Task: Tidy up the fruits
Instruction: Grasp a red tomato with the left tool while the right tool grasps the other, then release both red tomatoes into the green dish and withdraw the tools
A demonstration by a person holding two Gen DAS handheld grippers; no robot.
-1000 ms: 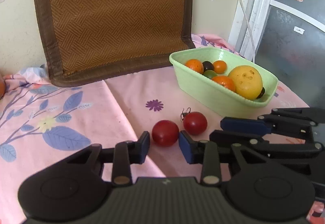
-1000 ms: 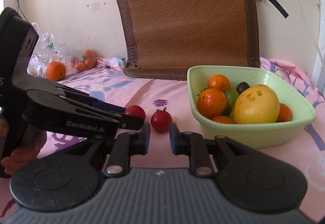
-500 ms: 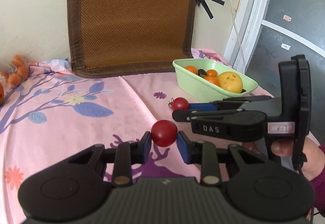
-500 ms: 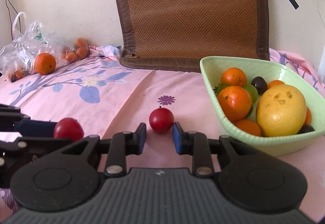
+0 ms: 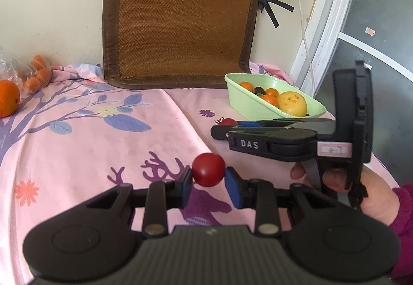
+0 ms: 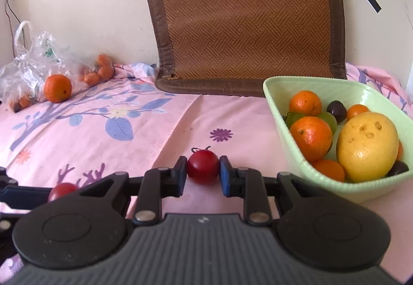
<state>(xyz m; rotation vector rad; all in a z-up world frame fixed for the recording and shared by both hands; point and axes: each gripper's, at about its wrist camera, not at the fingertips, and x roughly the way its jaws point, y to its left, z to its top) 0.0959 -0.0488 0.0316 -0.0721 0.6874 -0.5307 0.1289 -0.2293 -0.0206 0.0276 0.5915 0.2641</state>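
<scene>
My left gripper (image 5: 209, 180) is shut on a smooth red tomato (image 5: 207, 168), held just above the pink floral cloth (image 5: 103, 145). The same tomato (image 6: 62, 189) shows at the lower left of the right wrist view. A second red tomato with a dark stem (image 6: 202, 166) rests on the cloth between the blue pads of my right gripper (image 6: 203, 175). Its jaws are closing and the pads touch both sides of it. To the right stands a pale green bowl (image 6: 335, 189) with oranges, a big yellow fruit, grapes and dark plums. In the left wrist view the bowl (image 5: 247, 104) lies beyond my right gripper (image 5: 219, 130).
A brown woven mat (image 6: 245, 16) leans on the back wall. A clear plastic bag (image 6: 28, 63) with small oranges and a loose orange (image 6: 56, 88) lie at the far left. A person's hand (image 5: 366, 197) holds the right gripper. A white cable (image 5: 302, 16) hangs by the door frame.
My left gripper shut on the smooth tomato, lifted it and drew back from the bowl. My right gripper moved forward so the stemmed tomato now sits between its pads.
</scene>
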